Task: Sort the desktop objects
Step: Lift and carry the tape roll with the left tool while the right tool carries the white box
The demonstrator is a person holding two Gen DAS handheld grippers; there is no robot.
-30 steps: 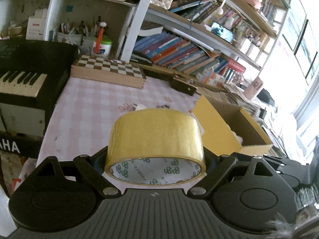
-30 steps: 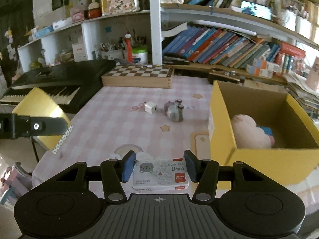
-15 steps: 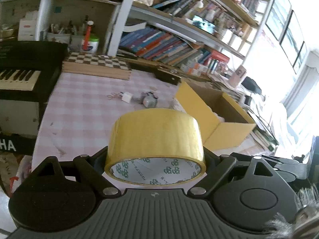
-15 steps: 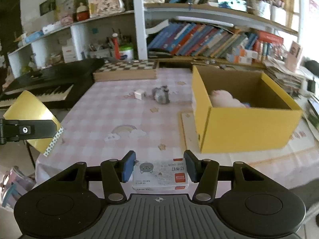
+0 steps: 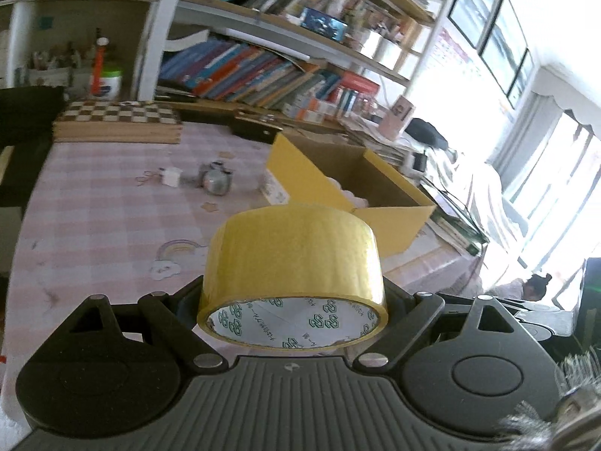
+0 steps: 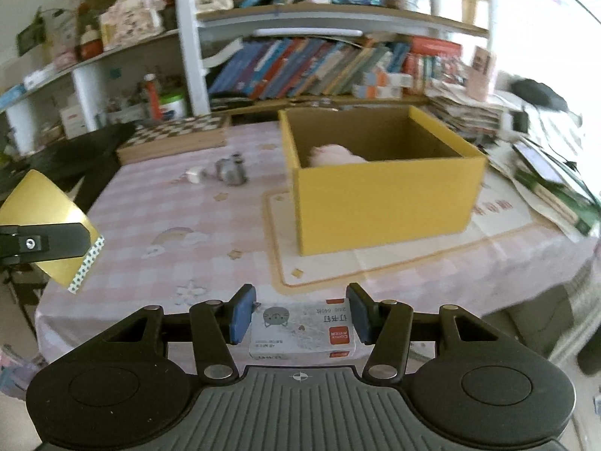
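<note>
Pink checked tablecloth point(image 6: 180, 203): yellow box point(image 6: 383, 203) now nearer, frame centre; left gripper point(image 5: 293, 300) clamps tape roll point(image 5: 296, 255), right gripper point(image 6: 300, 315) clamps staple box point(image 6: 302, 332), both ready for depositing.

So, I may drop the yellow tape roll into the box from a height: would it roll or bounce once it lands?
The tape roll is a wide, round hoop, so landing on its curved side it would probably roll. On a flat face it looks squat enough to stay put. The yellow box has tall walls and already holds something soft and white, which would likely contain it.
</note>
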